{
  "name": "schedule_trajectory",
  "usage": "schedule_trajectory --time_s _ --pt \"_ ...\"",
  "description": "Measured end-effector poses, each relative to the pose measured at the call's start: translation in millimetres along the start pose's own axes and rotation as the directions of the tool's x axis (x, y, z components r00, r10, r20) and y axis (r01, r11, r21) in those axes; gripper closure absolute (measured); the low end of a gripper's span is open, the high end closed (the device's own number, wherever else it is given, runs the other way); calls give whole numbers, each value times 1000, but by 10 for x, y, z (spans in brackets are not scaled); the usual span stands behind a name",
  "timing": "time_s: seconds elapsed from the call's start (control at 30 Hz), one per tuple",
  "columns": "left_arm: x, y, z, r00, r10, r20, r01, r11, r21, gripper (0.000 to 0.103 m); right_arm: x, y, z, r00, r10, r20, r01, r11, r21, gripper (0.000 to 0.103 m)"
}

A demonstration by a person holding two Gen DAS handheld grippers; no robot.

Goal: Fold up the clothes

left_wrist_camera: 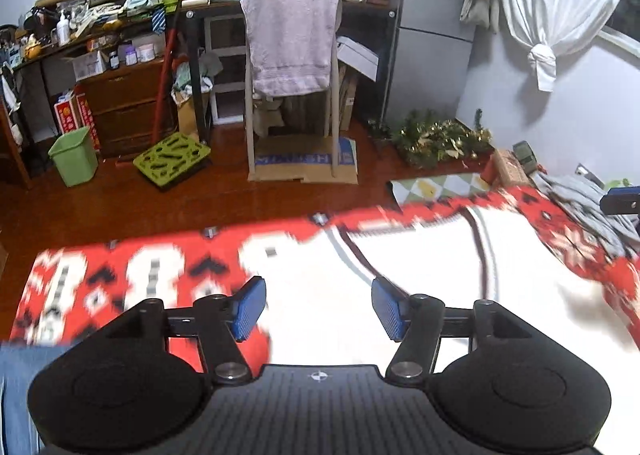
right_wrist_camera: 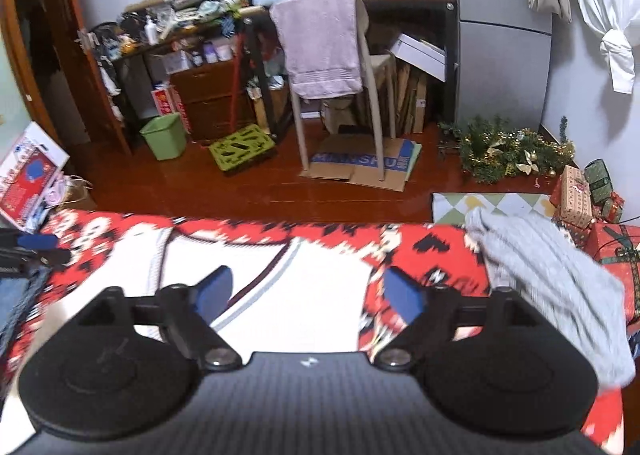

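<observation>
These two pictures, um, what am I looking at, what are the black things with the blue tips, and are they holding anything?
They are two hand-held grippers, one in each of a person's hands, each with a camera looking out along its fingers. One picture is from the left gripper, the other from the right gripper. The blue tips are finger pads. Both grippers are open and hold nothing. Below them a white garment with dark trim lies on a red patterned blanket. A grey garment lies to its right. Behind is a cluttered room with a towel over a chair.
</observation>
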State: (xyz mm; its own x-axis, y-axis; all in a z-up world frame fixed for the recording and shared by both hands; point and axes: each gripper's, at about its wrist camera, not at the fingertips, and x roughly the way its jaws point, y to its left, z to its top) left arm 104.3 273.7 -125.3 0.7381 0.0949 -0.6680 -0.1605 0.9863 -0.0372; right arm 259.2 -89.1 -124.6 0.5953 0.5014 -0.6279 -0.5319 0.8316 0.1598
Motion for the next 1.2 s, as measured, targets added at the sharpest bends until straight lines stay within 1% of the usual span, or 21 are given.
schedule_trajectory --time_s 0.1,0.13,0.17,0.23,0.33,0.4,0.47,0.57,0.63,0.67,0.77,0.83,0.87,0.9,0.93,0.97,1.03,1.2 --pt "-251 -190 -257 1000 26 -13 -26 1000 -9 33 -288 185 -272 1000 -4 -8 3 1000 -21 1" --pt "-315 -237 -328 999 35 -13 -35 999 -13 30 -369 266 -379 1000 -20 -11 20 999 -32 1" --pt "-384 -286 -409 999 35 -13 -36 999 -18 29 -450 346 -485 999 -38 -14 37 998 -44 1" --pt "-498 -395 -576 999 29 -21 -30 999 -20 27 -567 524 -723 995 -97 -22 95 992 -80 1" --pt "-597 -578 -811 997 56 -59 -57 998 -12 26 -664 752 -1055 989 -144 -41 137 981 -135 0" --pt "-650 -656 -964 995 61 -80 -63 998 -23 26 -760 883 -1295 991 -121 -50 113 983 -144 0" --pt "-723 -733 -1146 994 52 -98 -57 997 -47 26 -819 984 -1507 993 -103 -64 94 988 -125 0" --pt "-793 -823 -1346 992 52 -113 -62 995 -84 26 -879 1076 -1779 993 -98 -71 92 992 -84 0" --pt "-829 -878 -1477 991 53 -120 -65 992 -104 22 -885 1121 -1941 992 -98 -74 94 994 -58 0" --pt "-833 -910 -1539 991 57 -125 -70 993 -99 21 -870 1125 -2008 992 -100 -76 97 994 -46 0" --pt "-817 -1060 -1709 984 93 -149 -103 993 -62 21 -838 1139 -2177 990 -107 -92 108 994 -2 0" --pt "-791 -1086 -1748 983 103 -154 -110 993 -42 16 -732 1062 -2226 986 -119 -119 123 992 29 0" --pt "-783 -1093 -1749 983 99 -156 -106 994 -34 15 -742 1079 -2266 985 -139 -104 142 989 27 0" --pt "-775 -1101 -1750 983 95 -157 -101 995 -26 10 -751 1101 -2295 982 -159 -97 162 987 20 0" --pt "-759 -1100 -1733 982 88 -166 -94 995 -26 3 -744 1114 -2308 980 -176 -94 178 984 14 0" --pt "-744 -1097 -1726 982 89 -168 -95 995 -28 1 -737 1127 -2322 977 -191 -92 193 981 8 0" --pt "-715 -1093 -1729 982 96 -161 -102 994 -30 0 -731 1152 -2327 974 -206 -92 207 978 2 0" --pt "-728 -1107 -1751 984 111 -141 -119 992 -43 0 -752 1167 -2317 973 -215 -84 217 976 12 0"
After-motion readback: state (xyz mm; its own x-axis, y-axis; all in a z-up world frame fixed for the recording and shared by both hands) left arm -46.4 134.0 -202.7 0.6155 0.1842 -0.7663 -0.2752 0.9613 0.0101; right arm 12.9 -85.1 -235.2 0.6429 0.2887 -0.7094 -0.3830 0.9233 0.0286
